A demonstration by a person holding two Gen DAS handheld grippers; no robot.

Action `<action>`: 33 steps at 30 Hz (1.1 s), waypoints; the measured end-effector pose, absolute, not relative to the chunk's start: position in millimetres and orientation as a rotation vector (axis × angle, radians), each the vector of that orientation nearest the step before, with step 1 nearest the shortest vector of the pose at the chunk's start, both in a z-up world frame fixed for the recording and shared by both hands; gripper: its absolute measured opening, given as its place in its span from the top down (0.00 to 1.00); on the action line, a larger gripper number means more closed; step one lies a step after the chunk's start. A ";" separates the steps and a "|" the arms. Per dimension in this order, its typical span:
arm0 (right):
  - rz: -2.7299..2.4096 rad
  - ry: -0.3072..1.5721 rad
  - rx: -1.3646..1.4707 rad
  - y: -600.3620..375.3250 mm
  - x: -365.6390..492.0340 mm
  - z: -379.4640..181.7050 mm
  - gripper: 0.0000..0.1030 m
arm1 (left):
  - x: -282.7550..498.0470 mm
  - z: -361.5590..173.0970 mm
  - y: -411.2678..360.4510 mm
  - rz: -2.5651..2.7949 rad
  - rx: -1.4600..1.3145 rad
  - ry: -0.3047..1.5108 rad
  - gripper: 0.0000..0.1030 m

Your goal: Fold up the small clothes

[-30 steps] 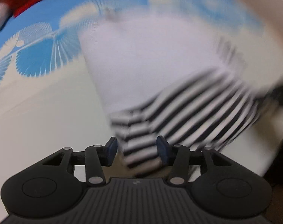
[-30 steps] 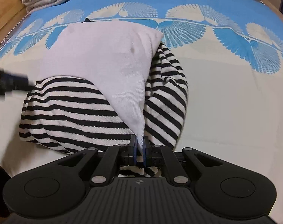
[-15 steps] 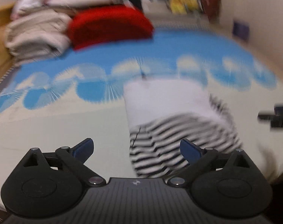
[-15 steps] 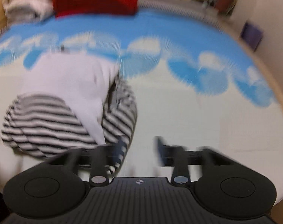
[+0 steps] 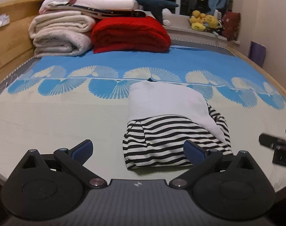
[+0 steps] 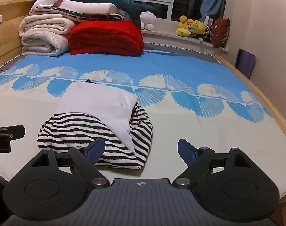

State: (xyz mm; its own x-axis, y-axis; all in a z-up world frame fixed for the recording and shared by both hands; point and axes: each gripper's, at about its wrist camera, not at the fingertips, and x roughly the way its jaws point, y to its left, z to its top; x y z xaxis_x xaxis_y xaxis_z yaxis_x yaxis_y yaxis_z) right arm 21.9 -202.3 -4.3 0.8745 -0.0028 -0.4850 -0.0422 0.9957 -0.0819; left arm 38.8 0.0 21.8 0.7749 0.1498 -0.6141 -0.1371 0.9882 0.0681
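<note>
A small garment (image 5: 171, 120), plain white on top and black-and-white striped below, lies folded in a bundle on the bed; it also shows in the right wrist view (image 6: 97, 120). My left gripper (image 5: 138, 149) is open and empty, raised just in front of the bundle's near edge. My right gripper (image 6: 141, 149) is open and empty, held in front of the bundle's right side. Each gripper shows at the edge of the other's view: the right one (image 5: 276, 146) and the left one (image 6: 5, 135).
The bed has a cream and blue fan-pattern cover (image 5: 67, 113). At its far end sit folded cream blankets (image 5: 60, 33), a red blanket (image 5: 129, 33) and a stack with a plush shark (image 6: 109, 0). Soft toys (image 6: 193, 28) line the window sill. A wooden bed rim (image 6: 271, 109) runs along the right.
Both grippers let go of the garment, opened wide and pulled back and up. The garment now lies folded and still on the bed.
</note>
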 end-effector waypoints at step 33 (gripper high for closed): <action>0.033 0.565 -0.115 -190.1 34.9 -17.6 0.17 | 58.5 -0.7 -8.1 0.135 0.011 0.750 0.01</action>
State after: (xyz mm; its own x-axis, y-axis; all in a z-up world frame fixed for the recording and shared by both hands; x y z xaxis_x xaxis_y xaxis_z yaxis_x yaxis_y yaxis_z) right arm 34.9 -190.1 -17.6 0.8442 -0.0005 -0.5360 -0.0627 0.9930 -0.0997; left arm 58.5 -8.1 -0.7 0.7235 0.1261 -0.6787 -0.1179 0.9913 0.0585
